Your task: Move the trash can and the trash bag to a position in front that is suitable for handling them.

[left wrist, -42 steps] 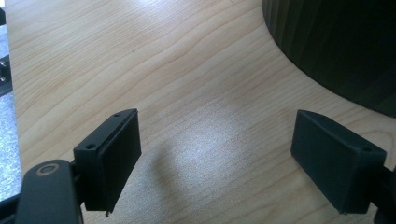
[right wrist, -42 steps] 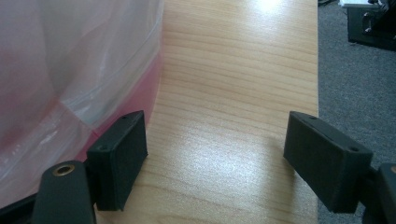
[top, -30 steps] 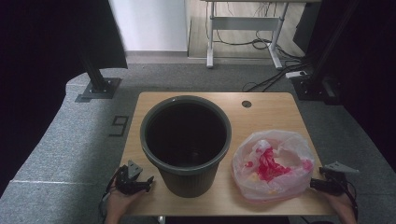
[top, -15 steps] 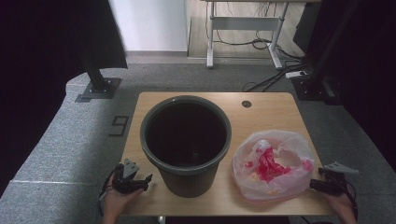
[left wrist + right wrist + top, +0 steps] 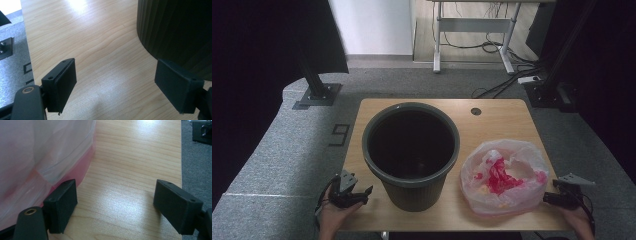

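Plainly, we find no brand or label on the bin [image 5: 411,155] or the bag [image 5: 504,175]; the one mark we can read is a "9" [image 5: 340,131] on the grey floor off the table's [image 5: 502,117] left edge. We hold the left gripper [image 5: 357,192] at the front left corner, jaws apart, just beside the bin's ribbed wall. Our right gripper [image 5: 552,196] sits at the front right corner, jaws apart too, its left jaw just beside the pink-and-clear bag.

Dark ribbed bin [image 5: 411,155] upright mid-table; crumpled translucent bag [image 5: 504,176] with pink contents just right.
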Demonstrator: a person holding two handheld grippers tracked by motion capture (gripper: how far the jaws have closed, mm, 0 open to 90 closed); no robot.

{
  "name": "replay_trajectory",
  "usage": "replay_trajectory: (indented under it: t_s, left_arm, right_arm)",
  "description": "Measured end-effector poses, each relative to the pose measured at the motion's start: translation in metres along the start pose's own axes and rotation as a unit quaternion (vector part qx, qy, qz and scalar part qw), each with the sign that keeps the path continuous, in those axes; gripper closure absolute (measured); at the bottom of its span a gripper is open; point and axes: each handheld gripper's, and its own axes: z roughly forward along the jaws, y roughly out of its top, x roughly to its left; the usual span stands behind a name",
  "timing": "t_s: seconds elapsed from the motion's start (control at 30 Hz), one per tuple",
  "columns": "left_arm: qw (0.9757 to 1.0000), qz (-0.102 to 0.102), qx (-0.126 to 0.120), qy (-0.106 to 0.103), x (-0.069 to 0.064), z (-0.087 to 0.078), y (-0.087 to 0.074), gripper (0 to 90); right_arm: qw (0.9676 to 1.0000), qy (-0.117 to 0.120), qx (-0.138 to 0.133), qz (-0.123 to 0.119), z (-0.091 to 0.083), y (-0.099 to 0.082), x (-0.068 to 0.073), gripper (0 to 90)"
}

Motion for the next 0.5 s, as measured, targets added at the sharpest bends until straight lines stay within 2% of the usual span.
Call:
replay_trajectory:
  t_s: [0.37,0.5]
  left_arm:
    - [0.9999,-0.005,-0.015,-0.004,0.003,-0.011,0.001,17.7]
    - [0.9998,-0.004,-0.017,-0.008,0.001,-0.01,0.002,17.9]
  right_arm:
    - [1.0,0.0,0.0,0.0,0.0,0.0,0.0,19.0]
    - [1.0,0.0,0.0,0.0,0.0,0.0,0.0,18.9]
